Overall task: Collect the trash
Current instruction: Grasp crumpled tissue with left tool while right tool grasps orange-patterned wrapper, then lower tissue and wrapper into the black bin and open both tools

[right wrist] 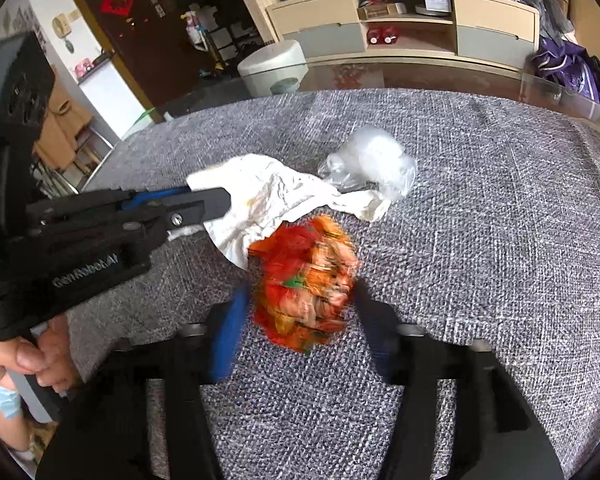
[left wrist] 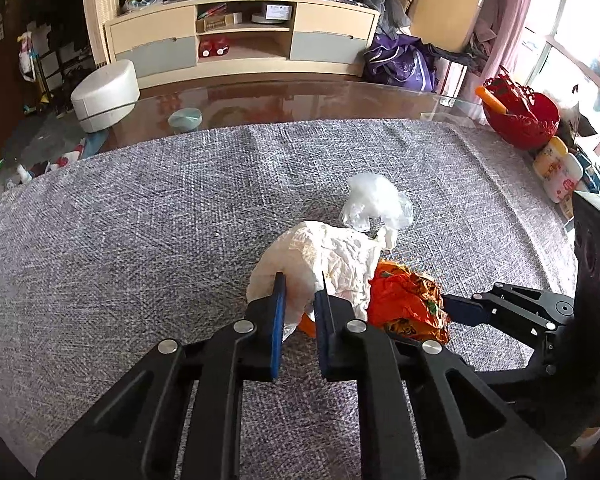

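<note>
A crumpled white paper napkin [left wrist: 332, 260] lies on the grey cloth, also in the right wrist view [right wrist: 268, 200]. My left gripper [left wrist: 300, 292] is shut on its near edge; it shows from the side in the right wrist view [right wrist: 216, 204]. An orange-red crumpled wrapper [left wrist: 408, 304] lies right of the napkin. In the right wrist view the wrapper [right wrist: 308, 284] sits between the open fingers of my right gripper [right wrist: 300, 300], blurred by motion. A clear crumpled plastic bag [left wrist: 376, 204] lies beyond both, seen too in the right wrist view [right wrist: 372, 160].
The grey cloth [left wrist: 140, 220] covers a glass table [left wrist: 260, 100]. A red basket [left wrist: 520, 112] and small bottles [left wrist: 556, 168] stand at the right edge. A teal lid [left wrist: 185, 119] sits on the glass. A white stool [left wrist: 104, 92] and a cabinet [left wrist: 240, 36] stand beyond.
</note>
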{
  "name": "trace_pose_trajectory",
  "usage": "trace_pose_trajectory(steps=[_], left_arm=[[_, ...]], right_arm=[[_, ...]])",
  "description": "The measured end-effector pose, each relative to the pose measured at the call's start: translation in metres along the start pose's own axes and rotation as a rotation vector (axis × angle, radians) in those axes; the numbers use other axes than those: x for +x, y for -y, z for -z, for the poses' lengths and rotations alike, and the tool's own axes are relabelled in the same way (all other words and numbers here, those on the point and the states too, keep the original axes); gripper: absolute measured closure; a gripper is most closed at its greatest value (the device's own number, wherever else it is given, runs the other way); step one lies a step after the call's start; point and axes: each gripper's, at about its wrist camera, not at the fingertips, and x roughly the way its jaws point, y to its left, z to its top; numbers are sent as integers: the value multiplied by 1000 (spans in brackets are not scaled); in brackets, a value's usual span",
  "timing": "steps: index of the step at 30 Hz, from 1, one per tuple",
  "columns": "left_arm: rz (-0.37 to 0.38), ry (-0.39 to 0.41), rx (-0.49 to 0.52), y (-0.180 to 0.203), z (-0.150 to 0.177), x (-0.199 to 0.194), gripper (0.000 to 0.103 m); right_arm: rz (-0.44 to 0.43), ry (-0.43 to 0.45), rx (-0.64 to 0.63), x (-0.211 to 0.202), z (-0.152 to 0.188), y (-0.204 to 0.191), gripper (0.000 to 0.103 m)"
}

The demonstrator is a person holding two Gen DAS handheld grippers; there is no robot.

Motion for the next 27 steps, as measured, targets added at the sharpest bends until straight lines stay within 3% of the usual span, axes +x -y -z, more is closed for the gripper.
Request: trace_pose_trajectory(steps=[2, 13, 20, 27], left_arm=[[-10, 15, 3, -1, 1, -8, 103], [-3, 171, -15, 8, 11, -87, 103], [-41, 214, 14, 35, 50, -136, 103], [-36, 191, -3, 55, 107, -157, 103]], right_arm=[[14, 7, -4, -3, 3, -1, 59], [42, 77, -4, -56, 28, 2, 60], [65, 131, 29, -101, 49, -6, 60], [82, 150, 42, -137, 84, -16, 60]])
